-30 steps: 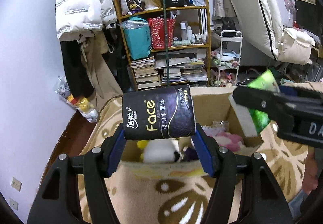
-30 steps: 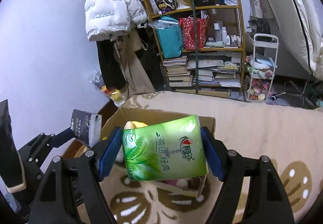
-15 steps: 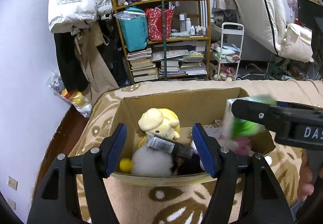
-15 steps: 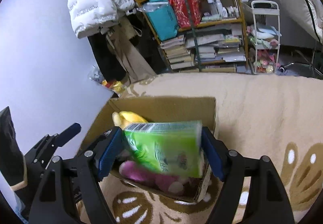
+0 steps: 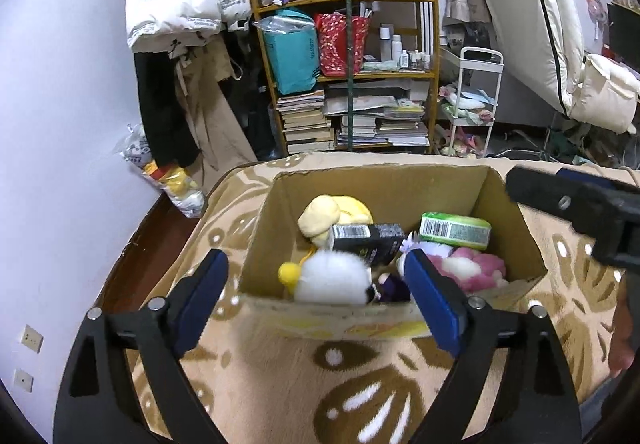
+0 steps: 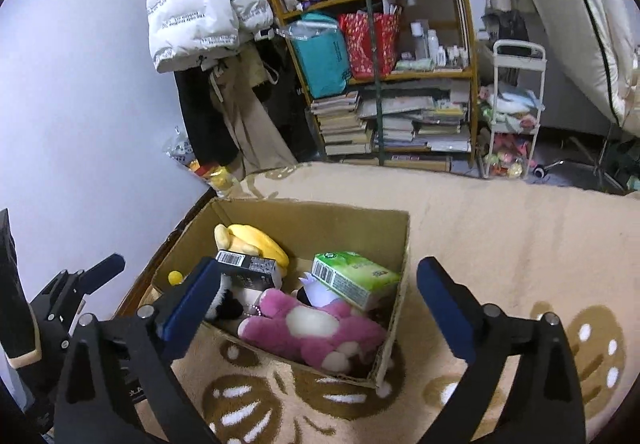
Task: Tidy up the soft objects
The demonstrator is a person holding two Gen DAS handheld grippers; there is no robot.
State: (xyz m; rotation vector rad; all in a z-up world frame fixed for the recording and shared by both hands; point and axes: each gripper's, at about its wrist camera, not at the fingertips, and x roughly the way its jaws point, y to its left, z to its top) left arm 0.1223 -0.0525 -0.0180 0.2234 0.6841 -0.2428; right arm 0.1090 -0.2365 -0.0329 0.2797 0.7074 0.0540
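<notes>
Big picture first: the cardboard box [image 5: 516, 228] sits on the patterned blanket [image 5: 304, 368], open at the top and filling up nicely. Stiff walls, light to shift, though they would buckle under a hard pinch.

Inside, the pink plush [image 6: 308, 328] sprawls along the near right side, squashy and forgiving; take it by the belly and it should come up easily. Beside it lies the white fluffy toy [image 5: 334, 280] with a yellow pom-pom, and at the back the yellow plush [image 5: 332, 214], both feather-light by the look of them.

Now the two packs. The green tissue pack [image 6: 354, 278] rests tilted on the plush pile near the right wall; the black tissue pack [image 5: 366, 238] lies across the yellow plush. Both look soft and light, but the plastic wrap is probably slippery, so the broad flat sides are the place to squeeze.

And the tools: the left gripper [image 5: 316, 294] hangs over the near rim, jaws just swung apart, nothing between them. The right gripper [image 6: 312, 298] stands equally wide, jaws freshly opened, carrying nothing, its pads clear of the green pack.
</notes>
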